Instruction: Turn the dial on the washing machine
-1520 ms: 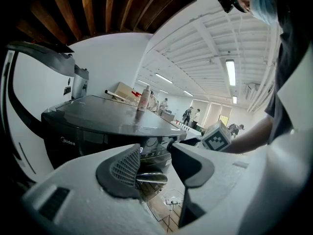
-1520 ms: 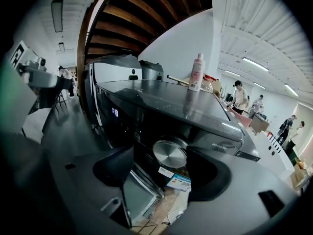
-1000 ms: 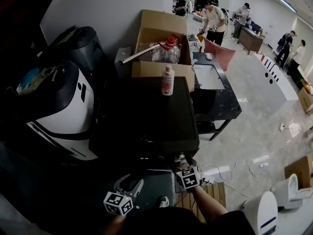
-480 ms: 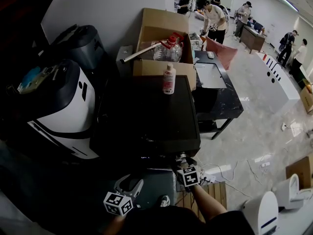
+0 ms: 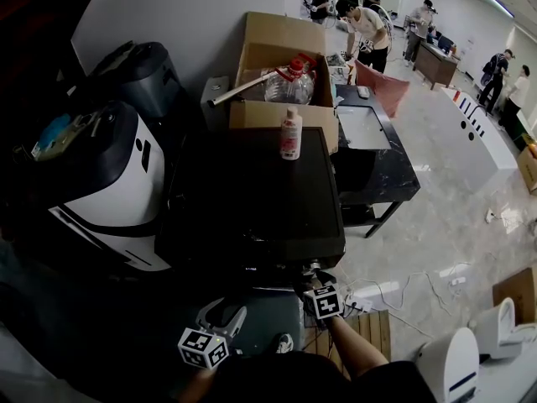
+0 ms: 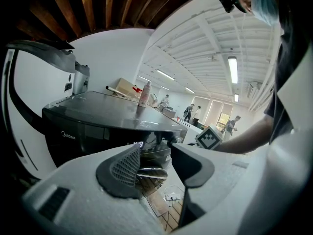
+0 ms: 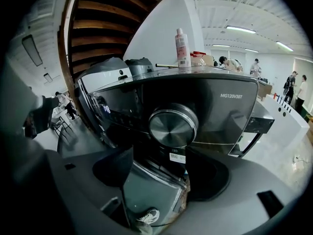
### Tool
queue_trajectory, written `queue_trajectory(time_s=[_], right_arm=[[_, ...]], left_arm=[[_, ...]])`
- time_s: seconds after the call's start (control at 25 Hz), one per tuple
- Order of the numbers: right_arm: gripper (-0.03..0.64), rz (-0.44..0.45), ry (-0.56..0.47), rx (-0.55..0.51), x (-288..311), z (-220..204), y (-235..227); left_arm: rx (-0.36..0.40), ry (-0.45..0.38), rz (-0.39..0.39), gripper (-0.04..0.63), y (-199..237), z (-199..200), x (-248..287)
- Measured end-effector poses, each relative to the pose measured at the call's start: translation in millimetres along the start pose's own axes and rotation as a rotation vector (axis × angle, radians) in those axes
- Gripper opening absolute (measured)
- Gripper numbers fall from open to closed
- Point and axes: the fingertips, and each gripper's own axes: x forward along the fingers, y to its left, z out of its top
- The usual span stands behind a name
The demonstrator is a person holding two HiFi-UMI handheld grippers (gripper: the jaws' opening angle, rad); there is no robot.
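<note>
The right gripper (image 7: 159, 168) faces the washing machine (image 5: 252, 191) front, aimed just under its steel dial (image 7: 172, 125), seemingly to take it squarely; the jaws stand wide and are closing, nothing between them yet; the left gripper (image 6: 156, 163) hangs aside, jaws apart, empty

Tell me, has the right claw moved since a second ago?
No. The right claw still sits below the washing machine's front right corner; jaws closing, the dial ahead, ungripped.
</note>
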Motion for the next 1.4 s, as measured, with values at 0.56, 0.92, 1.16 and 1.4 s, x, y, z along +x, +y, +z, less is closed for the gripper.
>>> queue_trajectory(time_s=[0.56,0.92,1.16,1.4], right_arm=[[0.319,-0.059,-0.173,-0.119,-49.7,46.5,1.7],[0.322,-0.043,-0.123,-0.176,-39.1,40.5,13.0],[0.318,-0.06,-0.096,-0.176,-35.1,34.7,6.4],[0.324,-0.044,-0.068,-0.121,-29.6,27.3,-0.6]], left_arm=[[-0.006,0.002,-0.021,0.196,-8.7,-1.5,7.6],[-0.006,-0.01,-0.021,0.196,-8.9,-1.8,5.5],[-0.02,-0.006,-0.007,0.196,-5.2,-5.6,1.3],[-0.016,-0.003,-0.025,0.196,-10.4,-7.5,5.2]])
